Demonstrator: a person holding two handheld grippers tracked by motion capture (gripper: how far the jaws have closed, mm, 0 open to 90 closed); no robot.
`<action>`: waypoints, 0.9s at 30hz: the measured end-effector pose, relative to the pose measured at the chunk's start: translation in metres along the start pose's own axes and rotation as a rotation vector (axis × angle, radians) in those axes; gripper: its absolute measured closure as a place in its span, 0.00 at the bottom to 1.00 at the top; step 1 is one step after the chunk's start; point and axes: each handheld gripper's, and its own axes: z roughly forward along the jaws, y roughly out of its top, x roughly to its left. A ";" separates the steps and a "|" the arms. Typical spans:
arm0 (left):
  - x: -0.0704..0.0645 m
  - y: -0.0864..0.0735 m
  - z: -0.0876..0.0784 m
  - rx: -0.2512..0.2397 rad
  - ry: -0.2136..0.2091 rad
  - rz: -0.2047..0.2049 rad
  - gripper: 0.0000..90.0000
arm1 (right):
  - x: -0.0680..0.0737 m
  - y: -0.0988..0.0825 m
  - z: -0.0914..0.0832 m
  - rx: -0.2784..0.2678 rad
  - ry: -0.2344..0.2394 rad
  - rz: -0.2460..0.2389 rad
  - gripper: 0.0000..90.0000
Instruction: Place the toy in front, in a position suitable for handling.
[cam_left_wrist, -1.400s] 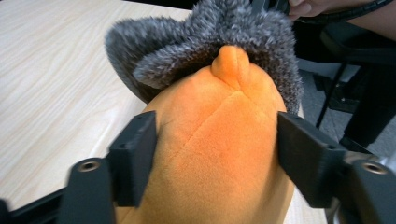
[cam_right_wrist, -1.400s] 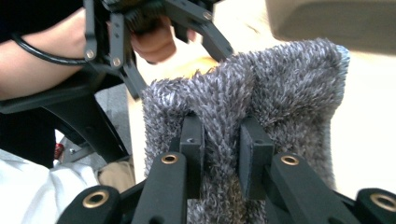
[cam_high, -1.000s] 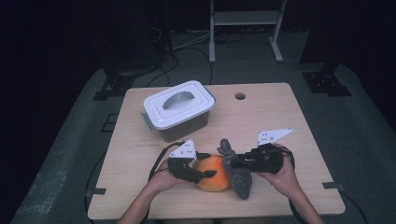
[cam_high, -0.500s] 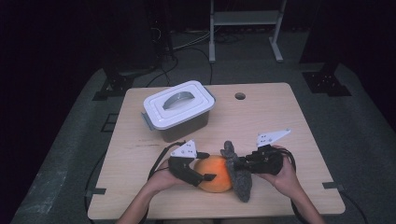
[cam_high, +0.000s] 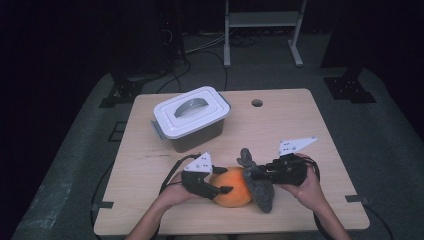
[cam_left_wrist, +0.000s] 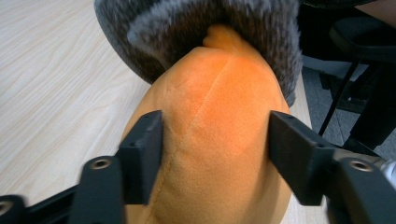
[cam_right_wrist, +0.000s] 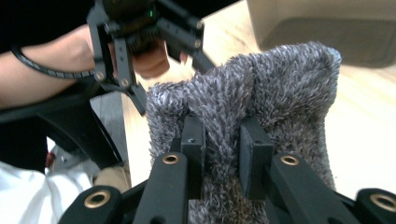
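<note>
An orange plush ball (cam_high: 232, 187) lies near the table's front edge, its far end tucked into a grey fuzzy pouch (cam_high: 261, 192). My left gripper (cam_high: 226, 180) comes in from the left. In the left gripper view its jaws (cam_left_wrist: 217, 140) have just been closing, with a pad against each side of the orange plush (cam_left_wrist: 219, 93); the grey pouch (cam_left_wrist: 187, 23) wraps the plush's far tip. My right gripper (cam_high: 255, 175) is shut on the pouch's rim. In the right gripper view it (cam_right_wrist: 223, 140) pinches a fold of the grey fuzzy fabric (cam_right_wrist: 280, 79).
A grey bin with a white handled lid (cam_high: 190, 117) stands at the table's back left. A small round hole (cam_high: 257, 103) sits near the far edge of the wooden table (cam_high: 300, 130). A metal stand (cam_high: 260, 20) is on the floor behind.
Both hands, the orange plush and the grey pouch stay where they were; from above no clear shift shows.
</note>
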 end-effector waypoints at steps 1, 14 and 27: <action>0.000 0.000 0.001 0.009 0.010 0.000 0.28 | -0.001 -0.001 0.002 0.006 0.010 0.006 0.82; 0.004 0.001 -0.006 -0.016 0.036 -0.033 0.46 | -0.013 -0.011 -0.001 0.021 0.021 0.047 0.82; -0.002 0.003 -0.007 0.012 0.084 0.011 0.46 | -0.004 -0.002 0.009 0.023 -0.011 0.007 0.82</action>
